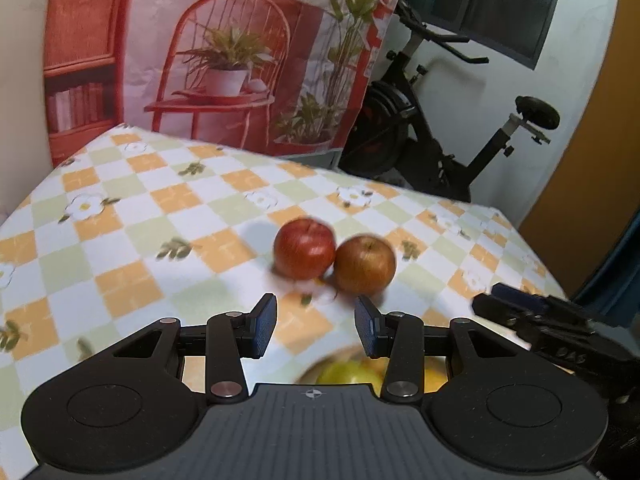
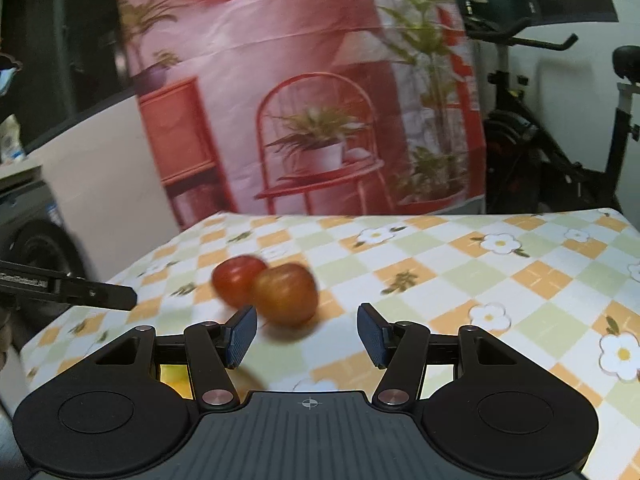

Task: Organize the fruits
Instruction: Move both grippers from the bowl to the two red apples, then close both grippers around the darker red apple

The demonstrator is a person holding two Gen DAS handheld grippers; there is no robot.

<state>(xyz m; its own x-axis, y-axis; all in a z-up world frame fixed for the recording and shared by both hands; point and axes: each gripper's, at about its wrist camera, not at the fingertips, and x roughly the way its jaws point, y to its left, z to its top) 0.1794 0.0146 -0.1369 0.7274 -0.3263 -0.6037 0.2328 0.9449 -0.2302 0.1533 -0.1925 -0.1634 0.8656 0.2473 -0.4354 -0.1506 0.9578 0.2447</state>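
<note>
Two apples lie touching on the checked tablecloth (image 1: 132,216). In the left wrist view the red apple (image 1: 304,248) is on the left and the browner apple (image 1: 364,264) on the right, just ahead of my left gripper (image 1: 316,320). Its jaws stand open and hold nothing. Under them sits a bowl rim with yellow-green fruit (image 1: 348,372). The right wrist view shows the same red apple (image 2: 238,280) and browner apple (image 2: 286,296), blurred, ahead and left of my right gripper (image 2: 306,328), which is open and holds nothing.
My right gripper's dark finger (image 1: 520,312) reaches in at the right of the left view; the left one's finger (image 2: 80,290) shows at the left of the right view. A printed backdrop (image 1: 240,60) hangs behind the table, with an exercise bike (image 1: 440,140) beside it.
</note>
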